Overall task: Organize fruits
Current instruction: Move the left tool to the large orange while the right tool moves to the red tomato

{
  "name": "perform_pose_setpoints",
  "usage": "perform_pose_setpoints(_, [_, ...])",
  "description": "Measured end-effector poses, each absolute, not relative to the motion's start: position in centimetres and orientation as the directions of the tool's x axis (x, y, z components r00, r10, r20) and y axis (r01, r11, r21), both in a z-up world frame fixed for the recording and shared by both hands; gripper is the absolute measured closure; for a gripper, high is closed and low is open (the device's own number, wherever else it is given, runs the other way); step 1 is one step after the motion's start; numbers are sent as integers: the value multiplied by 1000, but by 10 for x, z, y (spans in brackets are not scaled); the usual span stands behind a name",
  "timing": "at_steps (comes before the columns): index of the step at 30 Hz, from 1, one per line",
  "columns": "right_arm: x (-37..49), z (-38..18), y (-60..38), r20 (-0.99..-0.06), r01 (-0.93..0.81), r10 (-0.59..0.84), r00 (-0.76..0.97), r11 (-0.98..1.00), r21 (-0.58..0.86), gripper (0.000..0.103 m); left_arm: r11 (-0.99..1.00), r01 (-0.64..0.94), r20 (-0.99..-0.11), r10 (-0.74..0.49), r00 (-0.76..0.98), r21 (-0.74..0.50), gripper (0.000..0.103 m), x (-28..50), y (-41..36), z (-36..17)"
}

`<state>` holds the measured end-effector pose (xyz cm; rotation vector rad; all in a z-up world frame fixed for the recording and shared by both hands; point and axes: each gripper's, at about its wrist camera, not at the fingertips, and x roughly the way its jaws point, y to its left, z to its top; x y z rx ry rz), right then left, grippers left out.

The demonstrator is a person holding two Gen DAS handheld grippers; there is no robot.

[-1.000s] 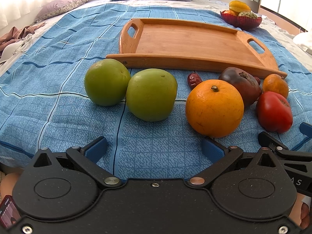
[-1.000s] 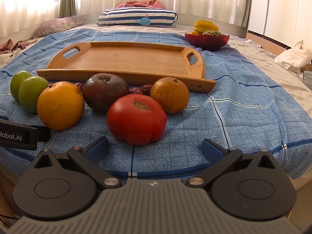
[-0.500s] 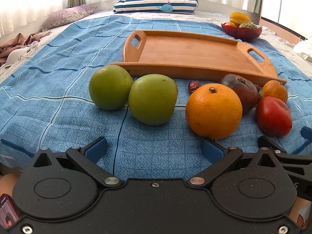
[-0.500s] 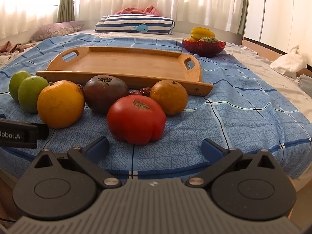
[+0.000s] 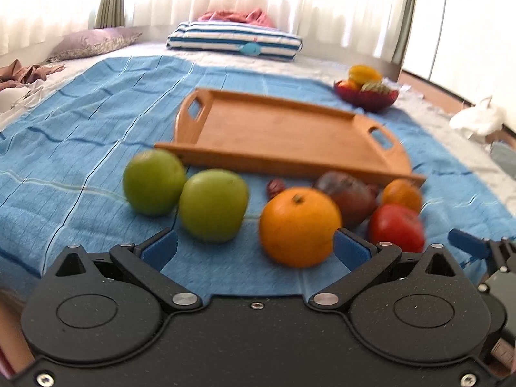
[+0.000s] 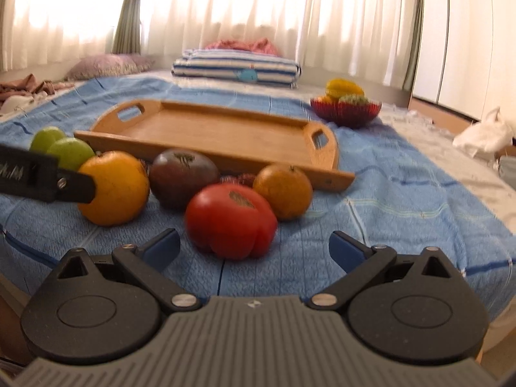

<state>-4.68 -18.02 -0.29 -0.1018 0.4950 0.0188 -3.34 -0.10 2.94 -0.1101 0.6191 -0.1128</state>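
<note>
Fruits lie in a row on the blue bedspread in front of an empty wooden tray (image 5: 283,129) (image 6: 225,132): two green apples (image 5: 154,181) (image 5: 213,204), a large orange (image 5: 300,225) (image 6: 113,187), a dark purple tomato (image 5: 350,198) (image 6: 183,177), a red tomato (image 5: 396,228) (image 6: 230,221), a small orange (image 5: 401,195) (image 6: 283,192) and small red dates (image 5: 274,187). My left gripper (image 5: 254,251) is open and empty, just short of the near green apple and the large orange. My right gripper (image 6: 254,248) is open and empty, just short of the red tomato.
A red bowl of fruit (image 5: 366,95) (image 6: 345,109) stands behind the tray at the right. A striped pillow (image 5: 235,43) and a purple pillow (image 5: 96,42) lie at the far end. A white bag (image 6: 483,135) lies right; clothes (image 5: 19,77) lie left.
Both grippers have tilted up and drawn back a little, so the fruits sit lower in view and more of the room shows. The fruits have not moved. Both grippers stay open.
</note>
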Motion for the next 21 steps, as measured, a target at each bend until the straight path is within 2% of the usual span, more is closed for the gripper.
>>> perform_pose_setpoints(4, [-48, 2, -181, -442, -57, 10, 897, 994, -94, 0, 983, 99, -552, -167, 817, -153, 1, -33, -8, 37])
perform_pose_setpoints(9, [-50, 5, -184, -428, -84, 62, 901, 996, -31, 4, 982, 142, -537, -187, 823, -124, 9, -32, -19, 43])
perform_pose_setpoints(11, [-50, 5, -186, -431, -89, 80, 899, 996, -1, 8, 982, 154, -537, -191, 822, -112, 18, -31, -24, 43])
perform_pose_setpoints(13, [-50, 4, -187, -436, -88, 89, 895, 996, 23, 12, 980, 170, -548, -201, 812, -108, 18, -29, -28, 42])
perform_pose_setpoints(17, [-48, 4, -191, -443, -86, 107, 890, 994, 67, 18, 976, 187, -564, -216, 797, -109, 26, -26, -34, 39])
perform_pose_setpoints(21, [-46, 2, -196, -453, -77, 118, 884, 991, 107, 24, 975, 186, -578, -222, 786, -122, 27, -22, -34, 36])
